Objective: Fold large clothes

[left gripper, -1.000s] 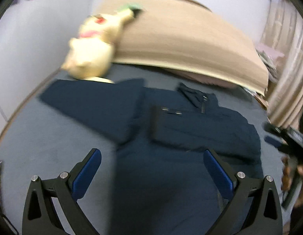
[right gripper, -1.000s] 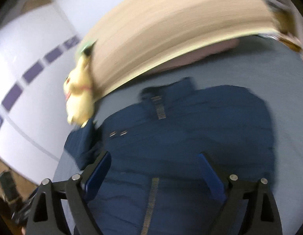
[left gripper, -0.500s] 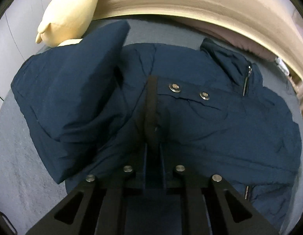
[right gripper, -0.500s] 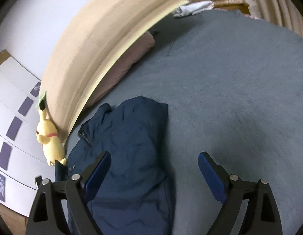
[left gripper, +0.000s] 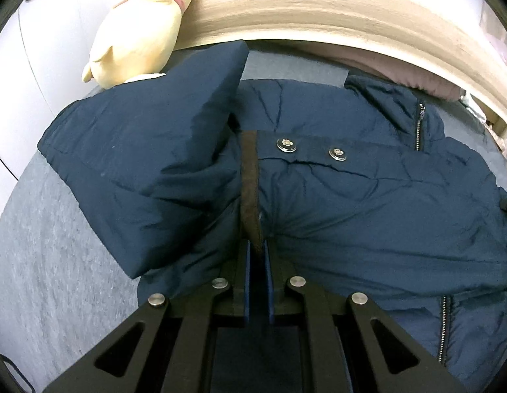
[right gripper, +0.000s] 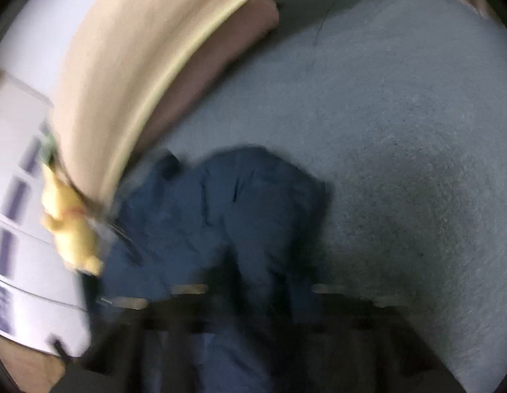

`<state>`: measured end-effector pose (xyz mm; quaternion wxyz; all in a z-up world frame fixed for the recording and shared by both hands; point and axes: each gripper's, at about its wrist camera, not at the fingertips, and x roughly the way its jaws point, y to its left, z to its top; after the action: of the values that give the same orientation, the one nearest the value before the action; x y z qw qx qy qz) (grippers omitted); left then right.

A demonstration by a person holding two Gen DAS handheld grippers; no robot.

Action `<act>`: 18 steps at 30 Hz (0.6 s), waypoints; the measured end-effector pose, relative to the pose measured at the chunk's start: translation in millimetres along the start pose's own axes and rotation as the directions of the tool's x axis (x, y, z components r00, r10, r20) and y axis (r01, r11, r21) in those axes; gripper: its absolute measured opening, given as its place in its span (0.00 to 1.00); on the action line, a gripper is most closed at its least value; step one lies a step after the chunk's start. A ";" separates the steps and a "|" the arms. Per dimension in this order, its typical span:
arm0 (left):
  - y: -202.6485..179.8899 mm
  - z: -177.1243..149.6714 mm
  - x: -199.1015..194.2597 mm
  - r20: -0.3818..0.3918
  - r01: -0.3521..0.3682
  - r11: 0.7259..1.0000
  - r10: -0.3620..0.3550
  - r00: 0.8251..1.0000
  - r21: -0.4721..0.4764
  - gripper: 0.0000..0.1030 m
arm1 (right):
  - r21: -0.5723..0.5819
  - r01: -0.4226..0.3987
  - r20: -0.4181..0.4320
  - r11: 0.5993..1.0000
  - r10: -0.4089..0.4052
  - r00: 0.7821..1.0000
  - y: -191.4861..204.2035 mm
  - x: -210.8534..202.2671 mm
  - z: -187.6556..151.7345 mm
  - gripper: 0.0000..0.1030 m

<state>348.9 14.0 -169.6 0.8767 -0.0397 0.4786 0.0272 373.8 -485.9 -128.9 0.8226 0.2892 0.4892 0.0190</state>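
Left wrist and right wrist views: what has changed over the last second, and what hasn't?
The left gripper came down onto the navy jacket and shut on its dark front edge strip. The right gripper swung to the jacket's far side; its fingers have just been closing, but blur hides whether cloth is caught. The left sleeve now lies bunched up. The yellow plush toy and grey bedcover stayed put.
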 end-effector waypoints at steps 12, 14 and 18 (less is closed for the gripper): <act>-13.9 -2.1 7.8 0.016 -0.045 0.995 0.044 0.999 0.094 0.10 | -0.091 0.239 0.211 0.967 -0.216 0.953 19.2 -40.1 -24.9 0.59; -13.9 -0.7 7.0 0.019 -0.054 0.994 0.053 0.998 0.100 0.10 | -0.119 0.212 0.294 0.970 -0.170 0.941 34.4 -76.6 -39.7 0.59; -14.2 -0.5 6.9 0.013 -0.058 0.993 0.057 0.998 0.099 0.11 | -0.200 0.107 0.293 0.974 -0.045 0.955 66.9 -102.6 -77.1 0.61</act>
<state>353.4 -0.1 -175.1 0.8789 0.0179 0.4757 0.0289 274.3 -427.3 -41.6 0.9110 0.1797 0.3711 -0.0024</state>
